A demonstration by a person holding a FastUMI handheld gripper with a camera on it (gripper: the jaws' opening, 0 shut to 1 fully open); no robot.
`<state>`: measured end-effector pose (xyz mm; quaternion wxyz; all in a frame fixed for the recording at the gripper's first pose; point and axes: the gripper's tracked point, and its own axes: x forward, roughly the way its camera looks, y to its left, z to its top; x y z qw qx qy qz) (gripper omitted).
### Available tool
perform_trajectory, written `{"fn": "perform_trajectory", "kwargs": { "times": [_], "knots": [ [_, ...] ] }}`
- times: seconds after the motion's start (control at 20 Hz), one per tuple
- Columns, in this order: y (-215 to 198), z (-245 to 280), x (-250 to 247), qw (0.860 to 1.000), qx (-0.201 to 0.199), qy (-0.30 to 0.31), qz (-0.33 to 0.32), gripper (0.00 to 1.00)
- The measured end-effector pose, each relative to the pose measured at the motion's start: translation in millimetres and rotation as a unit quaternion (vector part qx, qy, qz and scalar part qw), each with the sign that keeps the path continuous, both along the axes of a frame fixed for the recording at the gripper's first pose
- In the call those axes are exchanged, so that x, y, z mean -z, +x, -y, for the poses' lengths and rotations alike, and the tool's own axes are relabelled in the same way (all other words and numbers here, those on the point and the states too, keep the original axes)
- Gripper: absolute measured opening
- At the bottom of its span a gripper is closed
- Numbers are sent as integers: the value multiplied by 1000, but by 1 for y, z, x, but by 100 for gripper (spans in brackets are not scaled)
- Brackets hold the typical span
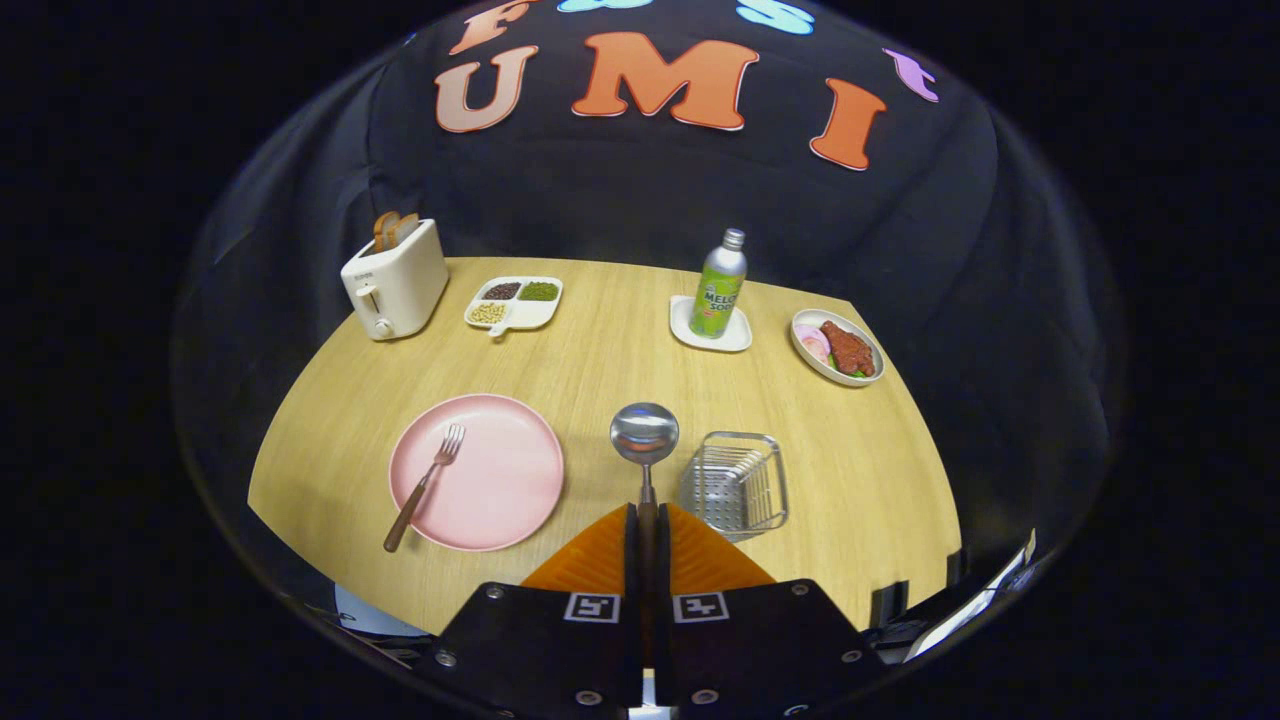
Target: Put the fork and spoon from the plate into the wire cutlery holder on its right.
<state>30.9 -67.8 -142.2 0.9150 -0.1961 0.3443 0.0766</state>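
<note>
My gripper (647, 512) is shut on the handle of a spoon (645, 437), whose shiny bowl sticks out ahead of the orange fingers (592, 558), lifted above the table. The spoon hangs between the pink plate (500, 490) on the left and the wire cutlery holder (735, 482) on the right. A fork (425, 485) with a brown handle lies on the plate's left side, tines pointing away from me, its handle end reaching over the plate's near rim. The holder stands just right of the fingers and looks empty.
At the far side of the wooden table (600, 360) stand a cream toaster (394, 279) with bread, a divided dish of beans (513, 303), a green bottle (719, 286) on a white coaster, and a bowl of food (838, 347).
</note>
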Motion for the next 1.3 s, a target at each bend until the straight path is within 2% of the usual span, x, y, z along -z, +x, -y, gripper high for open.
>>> {"fn": "perform_trajectory", "kwargs": {
  "times": [0.3,0.65,1.0,1.3],
  "knots": [
    [6,45,-1,994,27,-28,-103,5],
    [26,53,22,978,30,-47,-201,5],
    [47,60,46,963,45,-63,-260,5],
    [62,61,67,956,61,-56,-283,6]
  ]
}}
